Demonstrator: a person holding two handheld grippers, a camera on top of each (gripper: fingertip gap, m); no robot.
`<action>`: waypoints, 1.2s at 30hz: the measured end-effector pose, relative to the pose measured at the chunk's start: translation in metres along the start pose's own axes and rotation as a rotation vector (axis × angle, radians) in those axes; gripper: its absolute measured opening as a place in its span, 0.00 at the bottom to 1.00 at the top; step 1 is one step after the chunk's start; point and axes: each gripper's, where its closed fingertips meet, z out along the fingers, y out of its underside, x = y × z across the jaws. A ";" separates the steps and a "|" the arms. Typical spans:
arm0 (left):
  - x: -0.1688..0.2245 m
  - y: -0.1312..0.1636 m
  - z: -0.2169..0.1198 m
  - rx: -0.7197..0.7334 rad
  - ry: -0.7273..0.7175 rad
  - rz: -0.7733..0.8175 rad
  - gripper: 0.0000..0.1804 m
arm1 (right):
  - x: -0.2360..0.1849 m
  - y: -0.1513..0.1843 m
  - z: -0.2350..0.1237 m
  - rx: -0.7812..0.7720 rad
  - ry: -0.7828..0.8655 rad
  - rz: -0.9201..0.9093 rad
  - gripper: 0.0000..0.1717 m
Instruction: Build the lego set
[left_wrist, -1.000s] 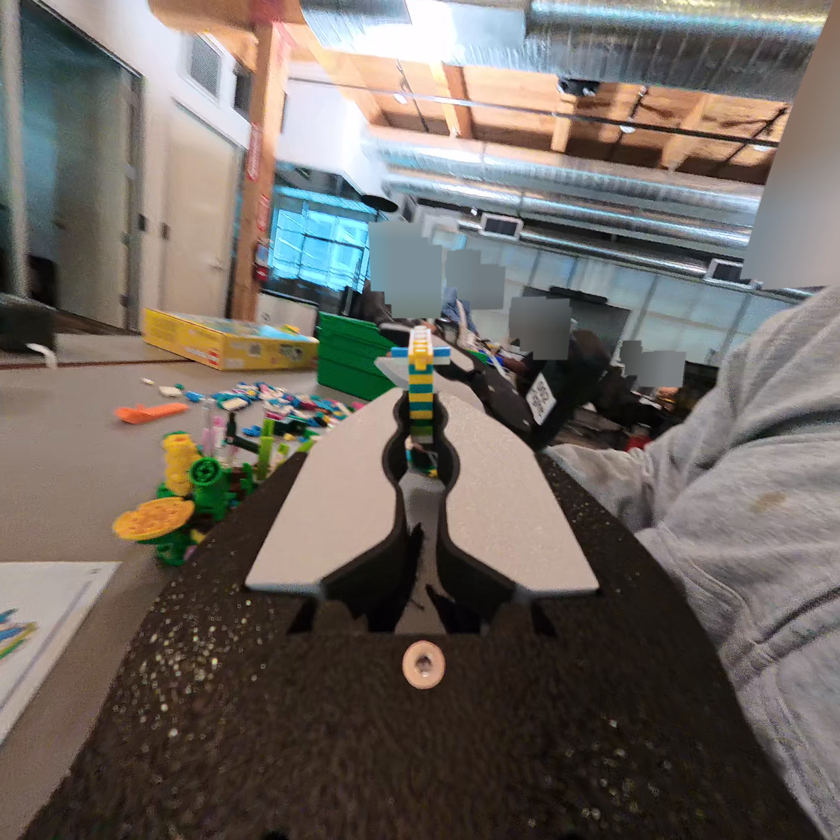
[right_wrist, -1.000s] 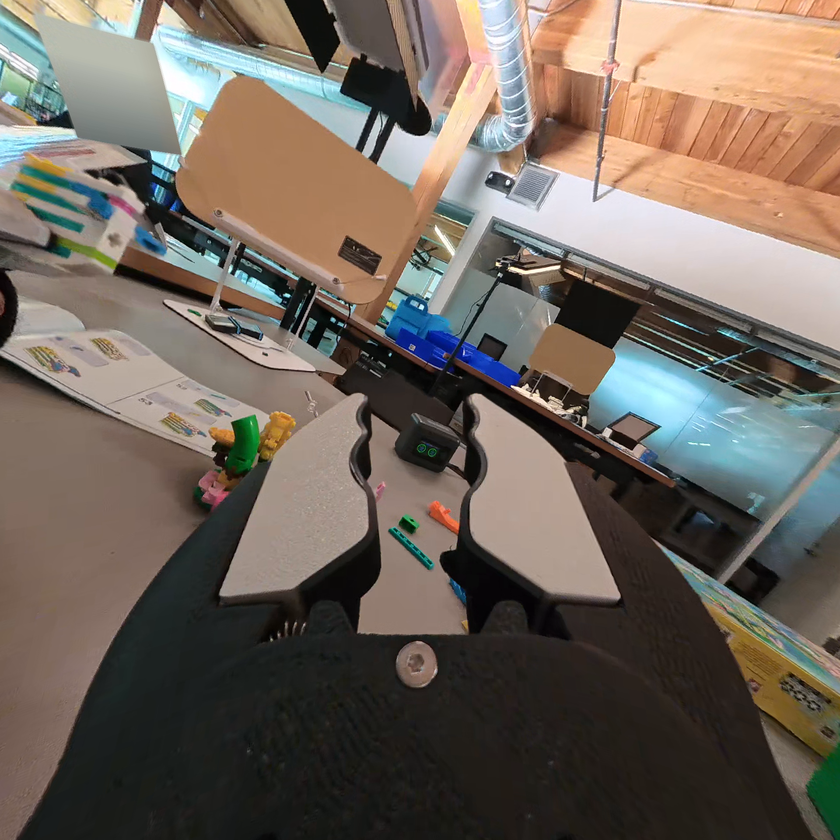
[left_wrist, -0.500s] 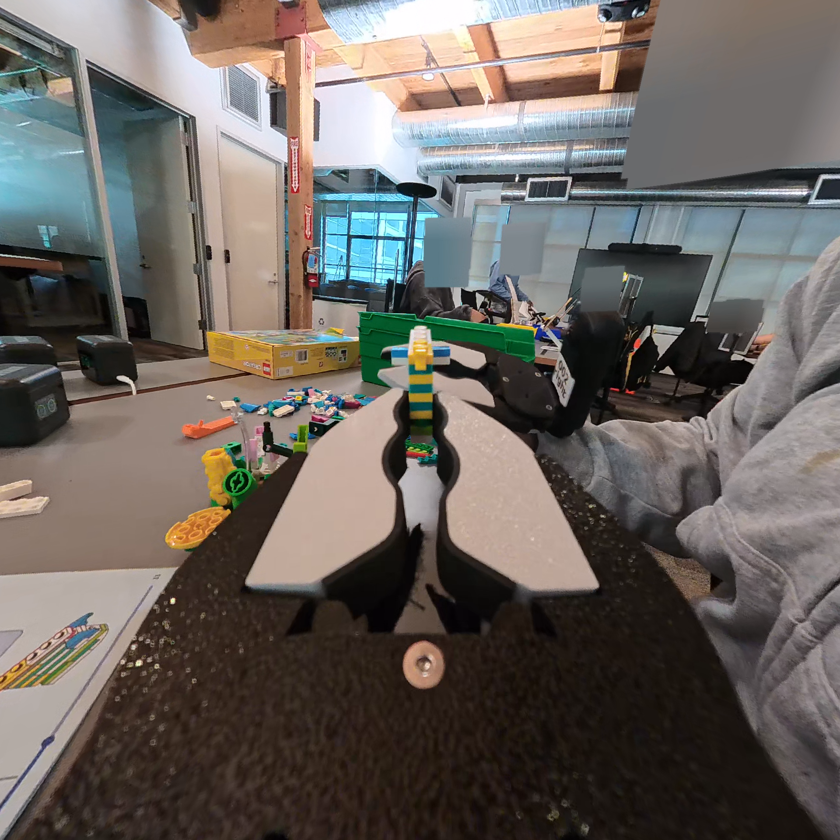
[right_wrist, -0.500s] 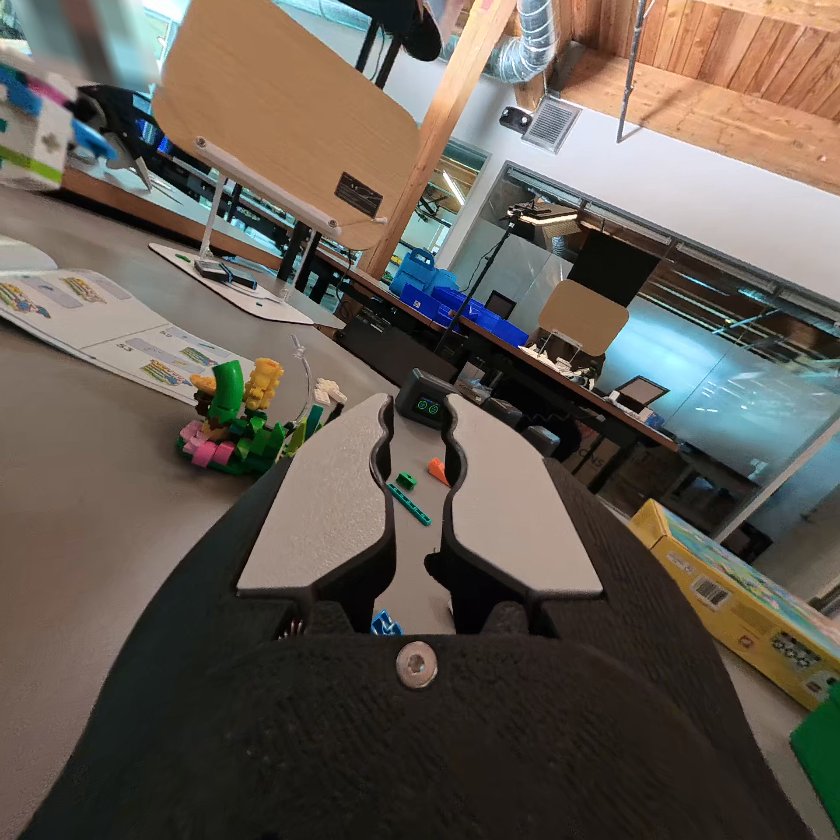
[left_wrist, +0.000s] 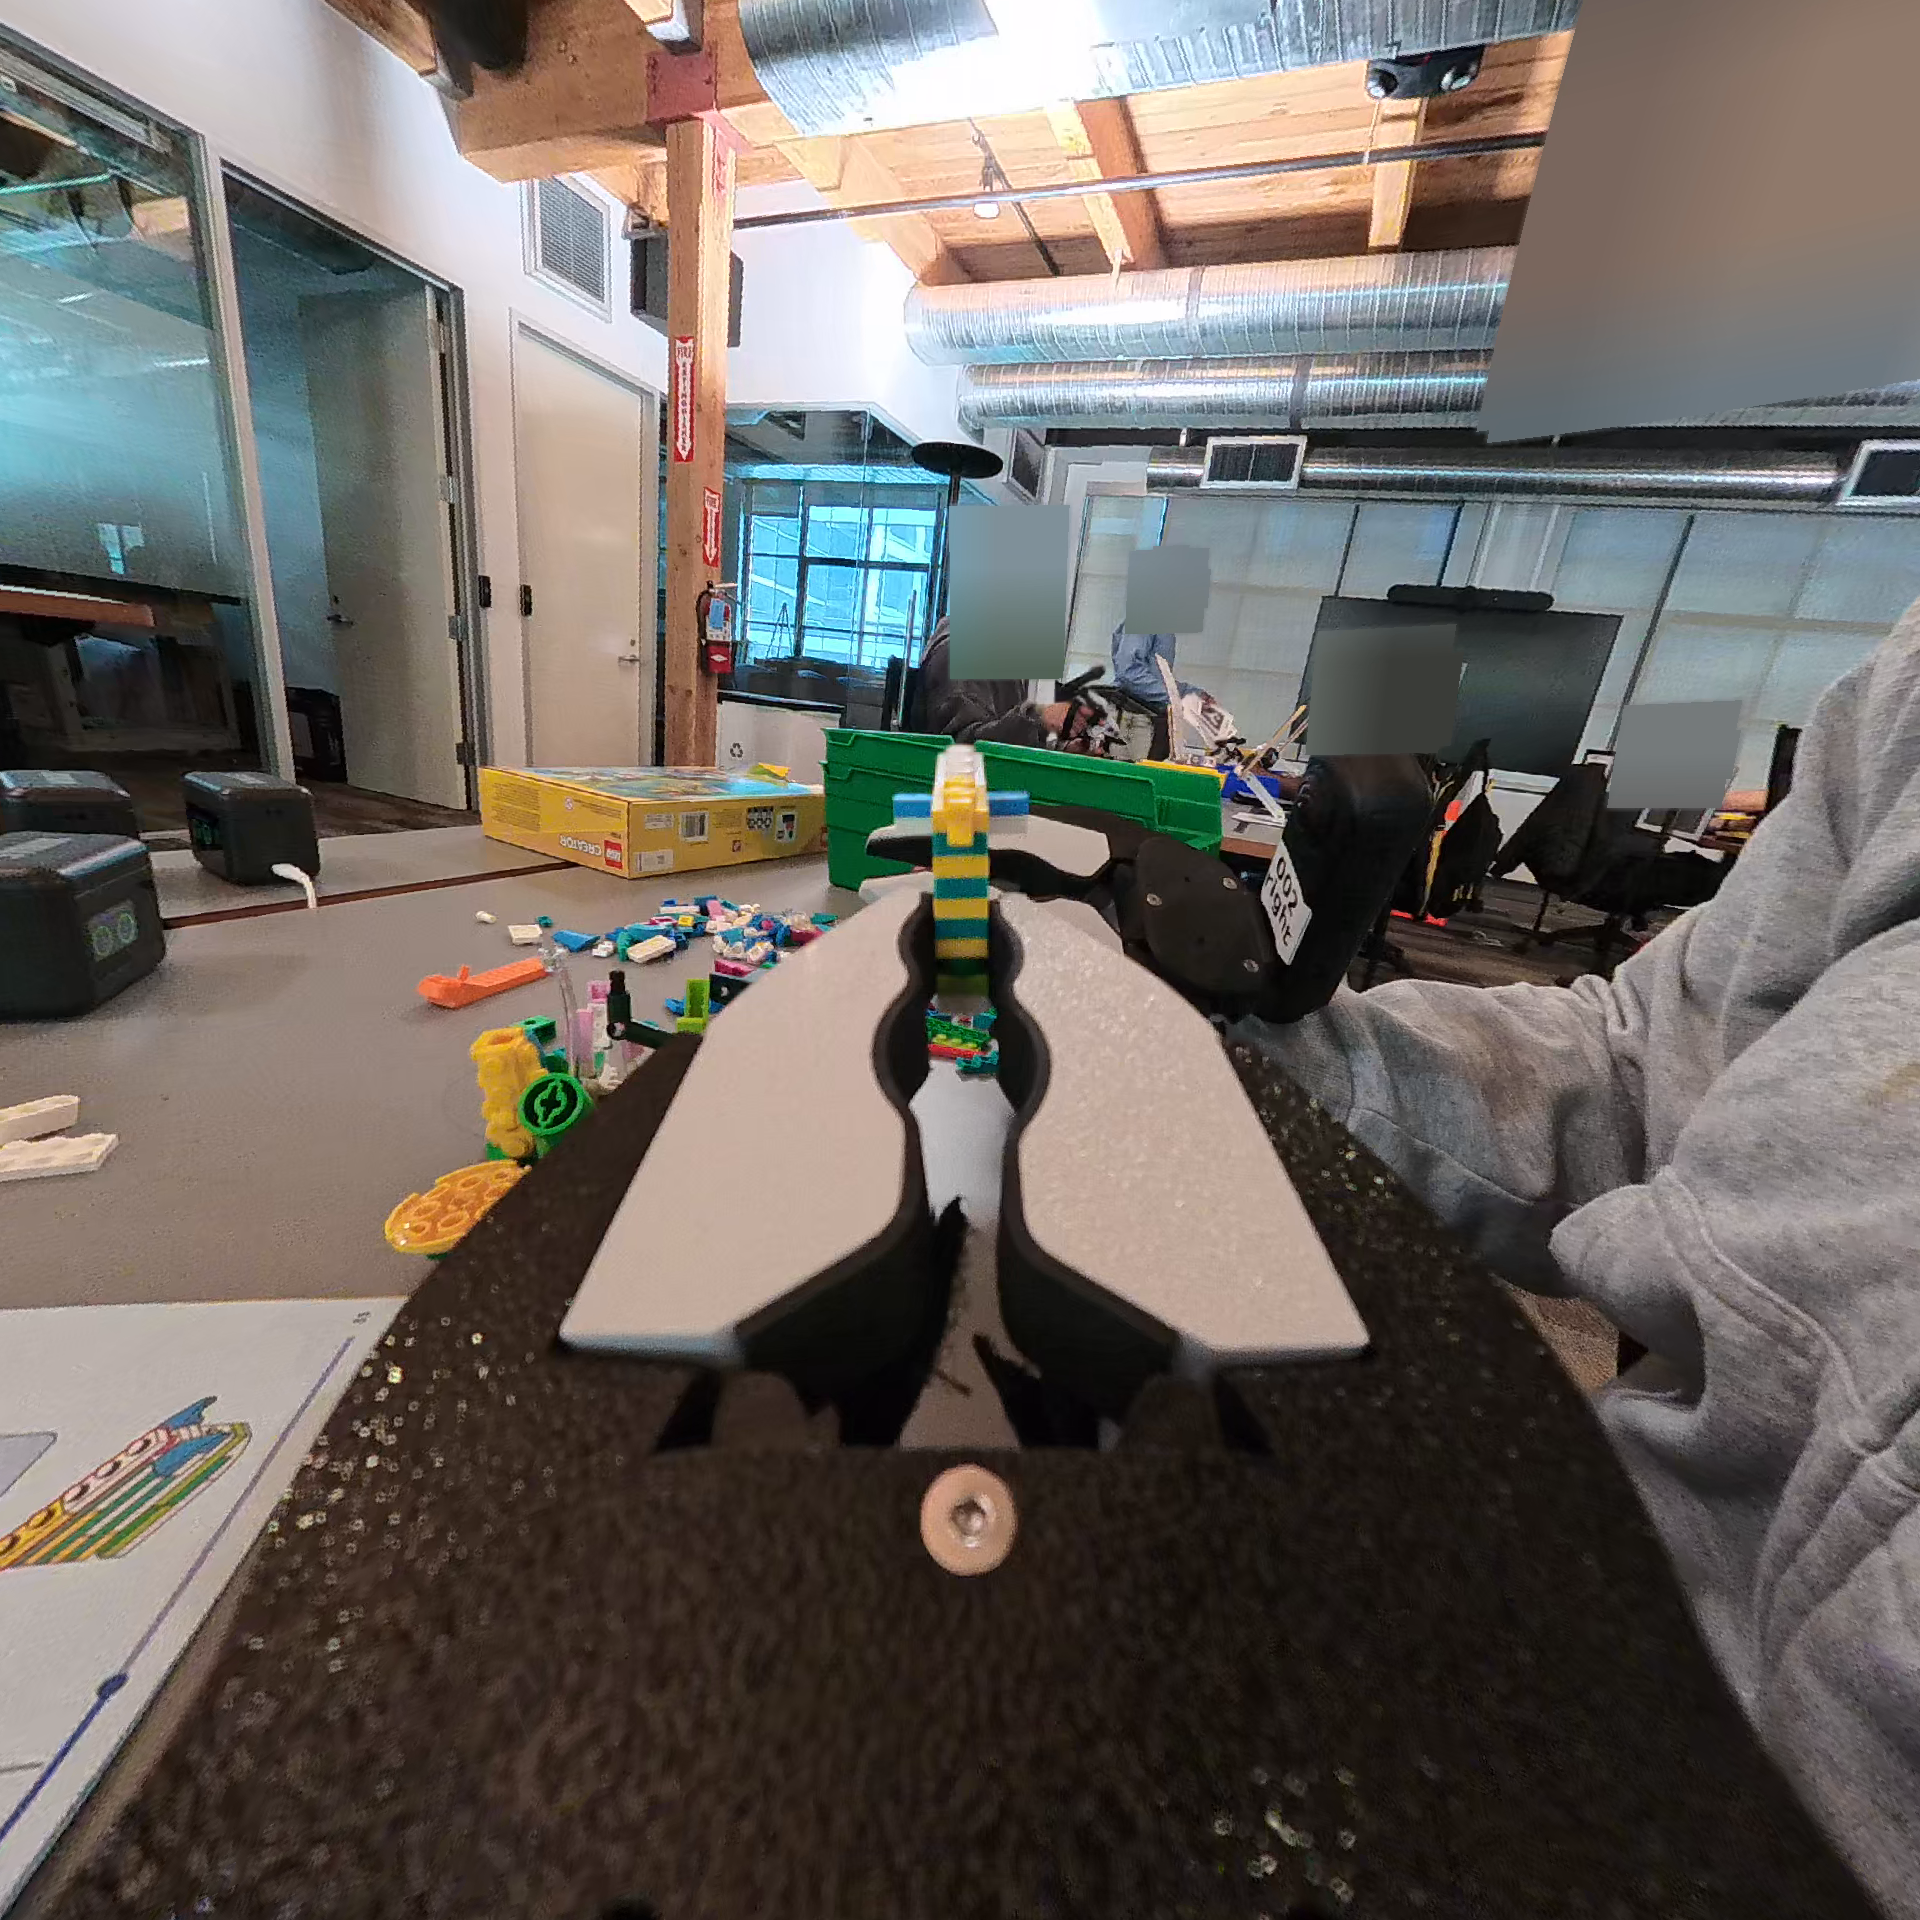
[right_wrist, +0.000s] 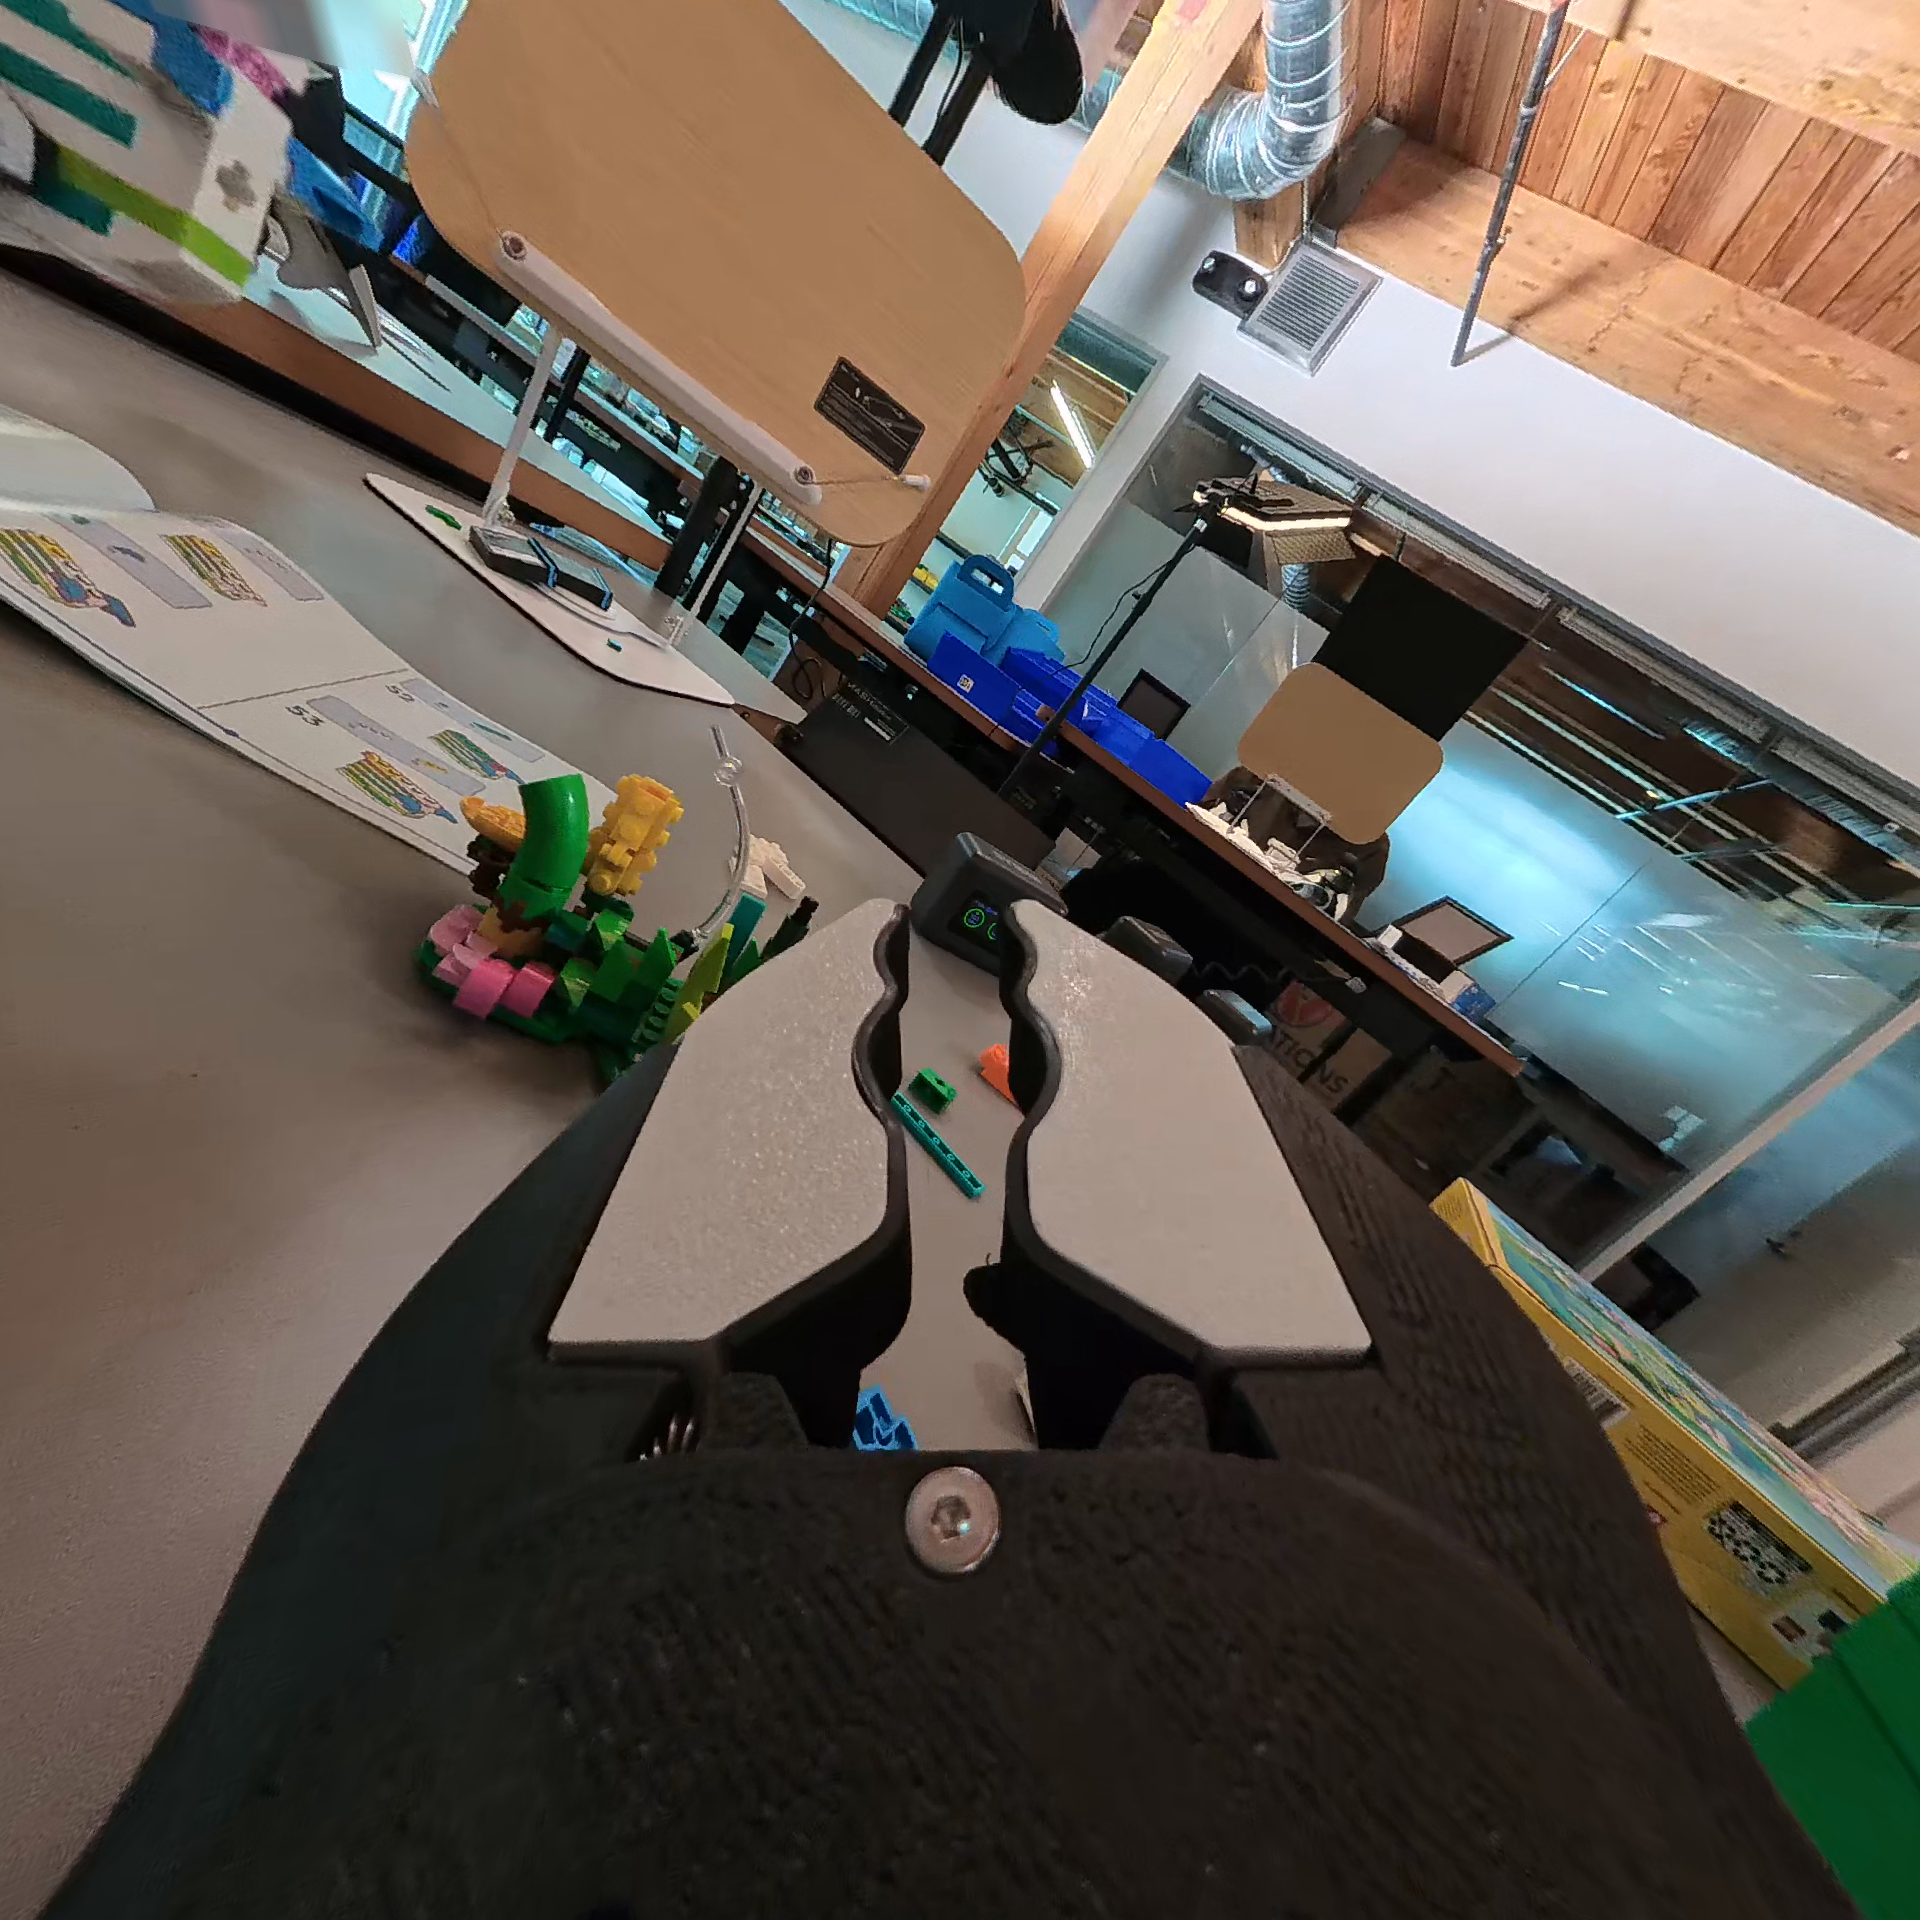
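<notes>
The striped brick stack (left_wrist: 961, 883), built of yellow and teal toy bricks with a blue and white cross piece near its top, stood upright between the tips of the left claw (left_wrist: 961, 935). The two fingers (left_wrist: 831, 1039) were close together and pressed on the lower part of the stack, so the left claw held it up above the grey table (left_wrist: 260, 1091).

Just behind the stack was the right claw (left_wrist: 1049, 862), held by a person in a grey sleeve (left_wrist: 1662, 1091). Its tips were right beside the top of the stack; whether they touched it could not be told.

In its own view, the right claw (right_wrist: 956, 925) had its fingers only a little apart, with nothing between them. Under it, on the table, lay a small green brick (right_wrist: 932, 1089), a thin teal bar (right_wrist: 938, 1146) and an orange piece (right_wrist: 995, 1070).

To the left of both claws stood a little brick garden (right_wrist: 561, 925) with a green bent tube and a yellow flower. Past the left claw's tip lay a pile of loose bricks (left_wrist: 675, 930), a yellow box (left_wrist: 644, 816) and a green bin (left_wrist: 1091, 790). An open picture booklet (right_wrist: 239, 665) lay far to the left of the right claw.
</notes>
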 end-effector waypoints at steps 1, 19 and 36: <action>0.000 -0.001 -0.001 0.006 -0.001 0.004 0.04 | 0.000 0.000 0.000 0.000 -0.002 -0.001 0.09; 0.006 -0.005 -0.006 0.033 -0.022 0.055 0.04 | -0.007 -0.002 -0.005 0.011 -0.019 -0.047 0.08; -0.003 -0.008 -0.009 0.055 -0.047 -0.009 0.04 | -0.014 -0.005 -0.010 0.022 -0.030 -0.092 0.08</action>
